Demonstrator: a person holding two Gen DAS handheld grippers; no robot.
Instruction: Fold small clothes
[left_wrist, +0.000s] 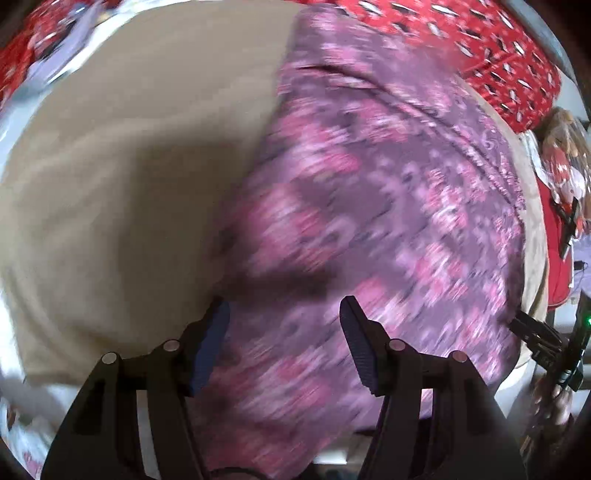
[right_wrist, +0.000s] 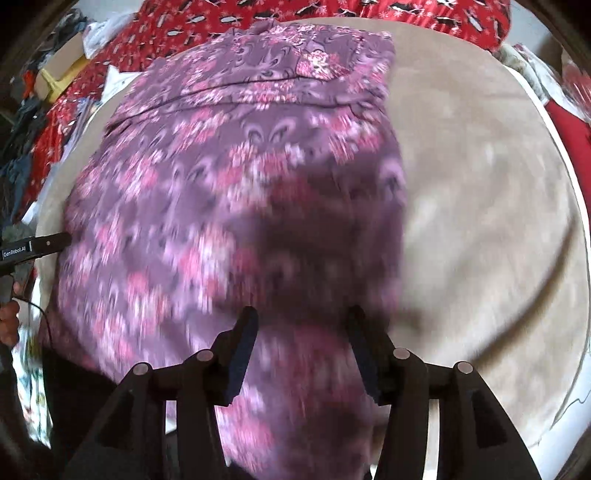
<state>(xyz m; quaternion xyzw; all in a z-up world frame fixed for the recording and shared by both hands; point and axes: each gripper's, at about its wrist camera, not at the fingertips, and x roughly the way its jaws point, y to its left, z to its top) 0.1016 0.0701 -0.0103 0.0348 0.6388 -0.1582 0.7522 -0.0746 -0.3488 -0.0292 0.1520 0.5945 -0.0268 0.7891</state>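
Observation:
A purple garment with a pink flower pattern (left_wrist: 369, 184) lies spread on a beige cloth-covered surface (left_wrist: 129, 166). My left gripper (left_wrist: 285, 301) hovers open over the garment's left edge, pointing steeply down, with only flat fabric under the gap. In the right wrist view the same garment (right_wrist: 240, 166) fills the left and middle. My right gripper (right_wrist: 303, 310) stands open above the garment's right part near its near end. No fabric is pinched between its pads. Both views are blurred near the fingers.
Red patterned bedding (left_wrist: 498, 55) (right_wrist: 184, 29) borders the far side. Bare beige surface (right_wrist: 480, 221) lies right of the garment. The black housing of the other hand-held device (right_wrist: 37, 247) and a hand (right_wrist: 9, 321) show at the left edge. Clutter (right_wrist: 55, 74) sits at the far left.

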